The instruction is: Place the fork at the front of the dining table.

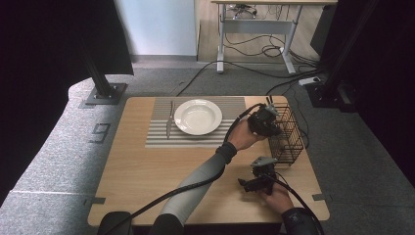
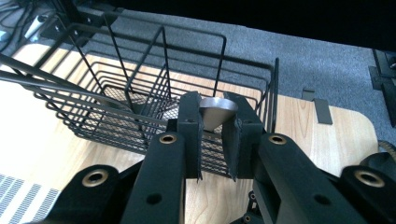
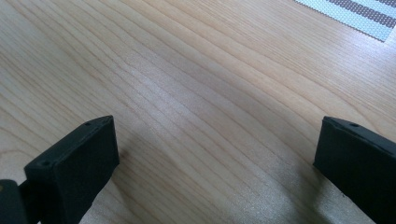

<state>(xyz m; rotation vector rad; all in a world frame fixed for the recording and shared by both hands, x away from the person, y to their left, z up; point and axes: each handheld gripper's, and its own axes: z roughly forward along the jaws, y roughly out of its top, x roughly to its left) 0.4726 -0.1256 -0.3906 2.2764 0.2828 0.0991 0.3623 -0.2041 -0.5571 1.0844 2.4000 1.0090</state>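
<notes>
My left gripper point(image 1: 274, 128) reaches over the near left rim of a black wire basket point(image 1: 287, 134) at the table's right edge. In the left gripper view its jaws point(image 2: 215, 135) are shut on the flat silver end of a metal utensil point(image 2: 217, 112), which stands up between the pads just above the basket point(image 2: 140, 70). The rest of the utensil is hidden behind the jaws. My right gripper point(image 1: 243, 184) lies low near the table's front right, pointing left. It point(image 3: 215, 154) stands open over bare wood with nothing between the fingers.
A white plate point(image 1: 197, 116) rests on a striped placemat point(image 1: 161, 137) at the back middle, with a piece of silver cutlery point(image 1: 169, 120) left of the plate. A corner of the placemat point(image 3: 355, 11) lies ahead of the right gripper.
</notes>
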